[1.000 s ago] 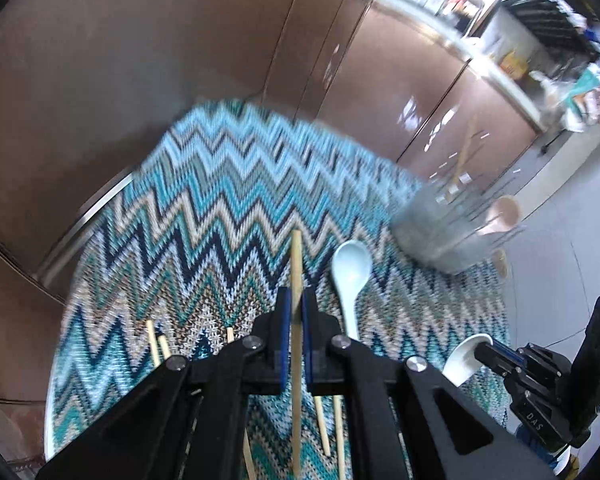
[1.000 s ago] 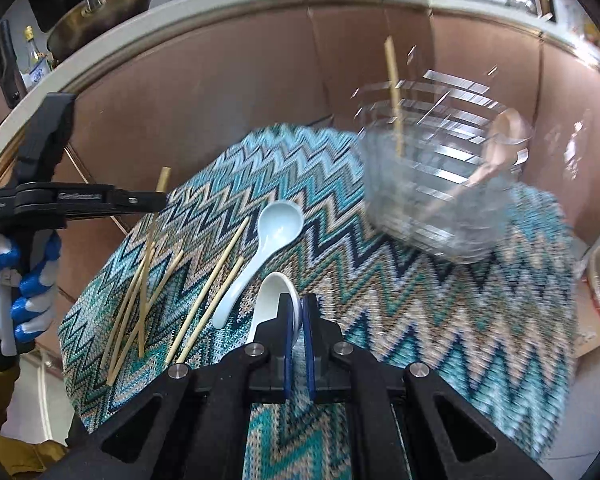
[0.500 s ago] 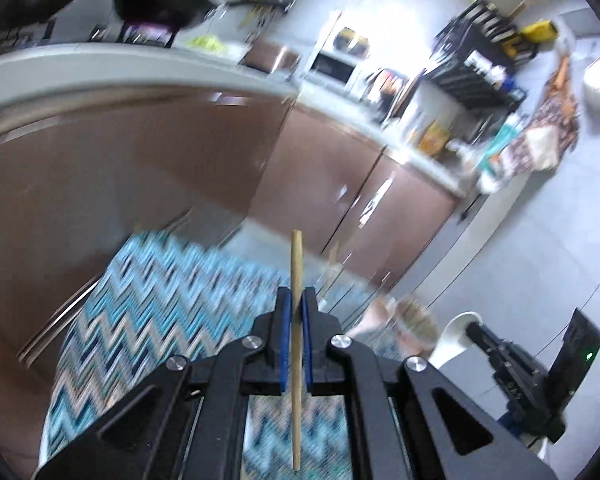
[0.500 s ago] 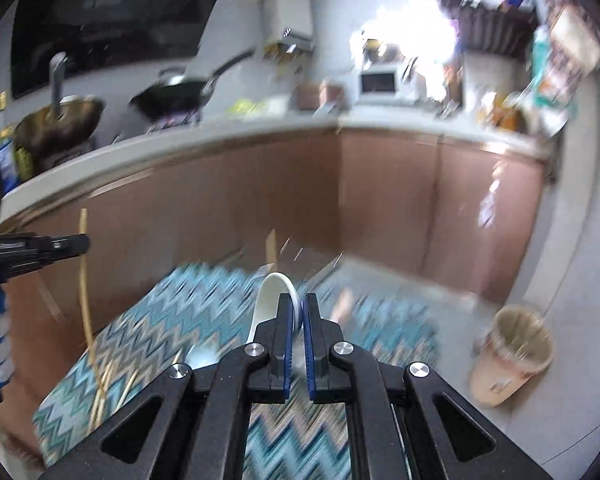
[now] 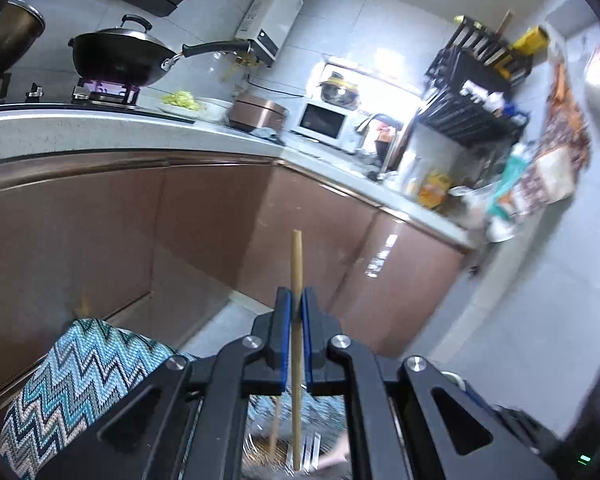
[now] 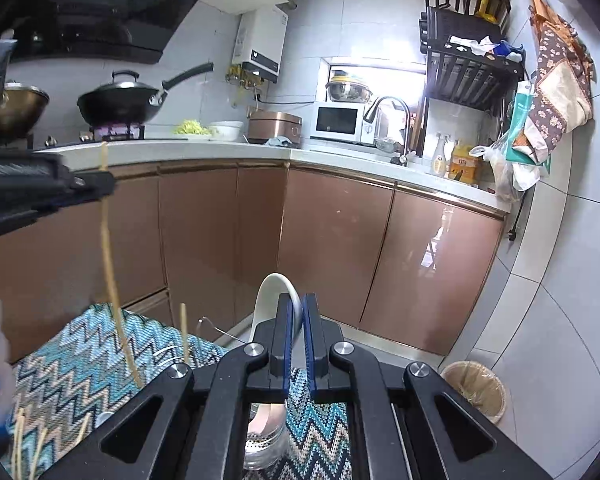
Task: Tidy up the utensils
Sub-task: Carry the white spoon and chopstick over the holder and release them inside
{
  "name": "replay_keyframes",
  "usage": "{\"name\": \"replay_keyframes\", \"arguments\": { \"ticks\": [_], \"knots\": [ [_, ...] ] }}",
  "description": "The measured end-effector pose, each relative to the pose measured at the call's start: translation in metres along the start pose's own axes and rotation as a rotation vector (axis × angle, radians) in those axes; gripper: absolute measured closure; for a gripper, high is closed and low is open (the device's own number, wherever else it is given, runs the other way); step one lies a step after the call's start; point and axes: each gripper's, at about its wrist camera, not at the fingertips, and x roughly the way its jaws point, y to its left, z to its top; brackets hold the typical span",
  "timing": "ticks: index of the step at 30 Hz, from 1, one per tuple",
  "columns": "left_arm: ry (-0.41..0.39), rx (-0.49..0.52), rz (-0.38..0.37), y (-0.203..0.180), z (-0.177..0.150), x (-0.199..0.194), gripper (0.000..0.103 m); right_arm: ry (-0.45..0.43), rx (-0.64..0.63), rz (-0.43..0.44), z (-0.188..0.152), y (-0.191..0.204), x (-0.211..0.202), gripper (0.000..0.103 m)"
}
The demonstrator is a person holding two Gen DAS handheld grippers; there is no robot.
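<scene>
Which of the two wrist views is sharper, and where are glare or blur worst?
Right wrist view is sharper: counters and microwave crisp, though the window behind blows out. Left wrist view smears toward its right edge, the rack soft; chopstick in the jaws stays sharp.

Teal zigzag cloth (image 6: 80, 364), white spoon (image 6: 269, 300), tan chopstick (image 5: 297, 264), blue-padded fingers (image 5: 284, 320)

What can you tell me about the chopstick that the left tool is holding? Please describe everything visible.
The chopstick is a thin, straight stick, pale tan, apparently wood or bamboo. The left tool is shut on it, both blue pads against its shaft somewhat above the middle. It stands nearly upright, blunt top end above the tool. In the right wrist view its lower end hangs over the zigzag cloth, near a clear container that already holds another stick. Whether the tip touches anything cannot be told.
</scene>
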Motion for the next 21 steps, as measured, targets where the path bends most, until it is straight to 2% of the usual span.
{"name": "replay_keyframes", "arguments": {
  "ticks": [5,10,12,14,18,21],
  "knots": [
    [-0.011,0.036,0.056,-0.003,-0.039,0.040,0.098,0.010,-0.019,0.003,-0.020,0.010,0.023,0.096],
    [0.012,0.029,0.075,0.009,-0.065,0.049,0.094,0.045,0.004,0.033,-0.048,0.012,0.038,0.094],
    [0.012,0.024,0.078,0.014,-0.067,0.046,0.088,0.048,0.016,0.035,-0.053,0.011,0.037,0.090],
    [0.004,0.012,0.079,0.019,-0.065,0.038,0.077,0.042,0.022,0.037,-0.054,0.011,0.033,0.078],
    [-0.019,0.013,0.085,0.027,-0.057,0.010,0.070,0.026,0.020,0.026,-0.048,0.010,0.018,0.071],
    [-0.036,0.027,0.097,0.034,-0.048,-0.018,0.057,0.011,0.031,0.023,-0.042,0.006,0.001,0.067]
  ]
}}
